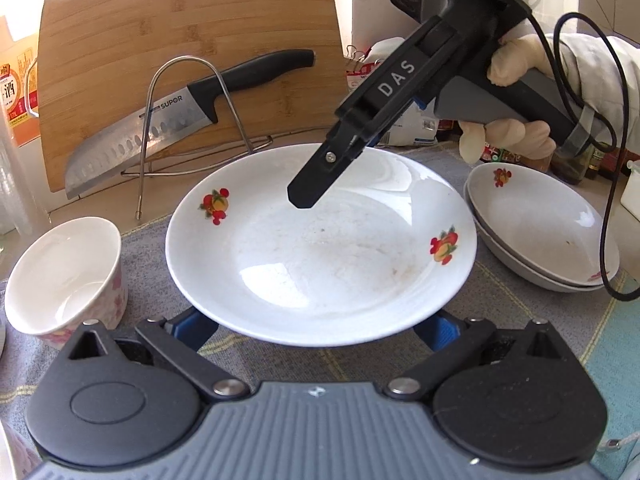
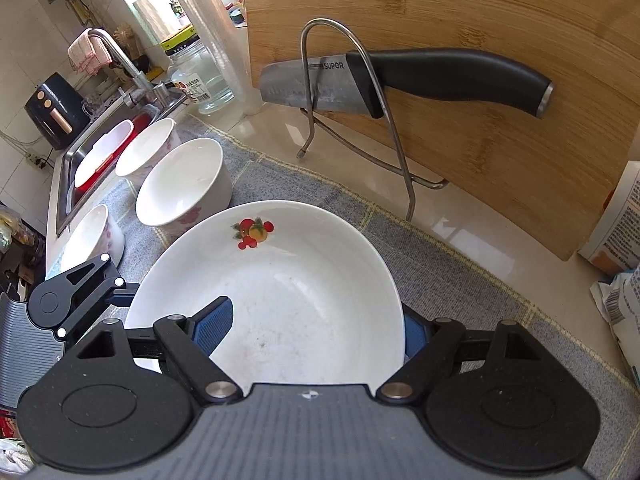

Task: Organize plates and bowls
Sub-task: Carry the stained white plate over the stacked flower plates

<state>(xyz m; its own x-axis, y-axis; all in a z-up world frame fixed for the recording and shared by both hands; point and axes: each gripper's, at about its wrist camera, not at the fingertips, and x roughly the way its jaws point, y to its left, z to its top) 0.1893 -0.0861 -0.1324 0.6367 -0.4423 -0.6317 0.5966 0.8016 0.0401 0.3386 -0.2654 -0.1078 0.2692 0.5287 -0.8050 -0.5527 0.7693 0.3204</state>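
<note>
Both sets of jaws work on one plate: the right gripper straddles its rim, one blue pad inside the dish and one outside, closed on it as far as I can judge; the left gripper is spread wide with the near rim between its pads (contact unclear). Glazed china, stiff, slick, breakable, so the rim is the hold. Beyond the left jaws' right pad sit stacked plates; bowls crowd the other side.

Sunlit kitchen counter, tiled wall
</note>
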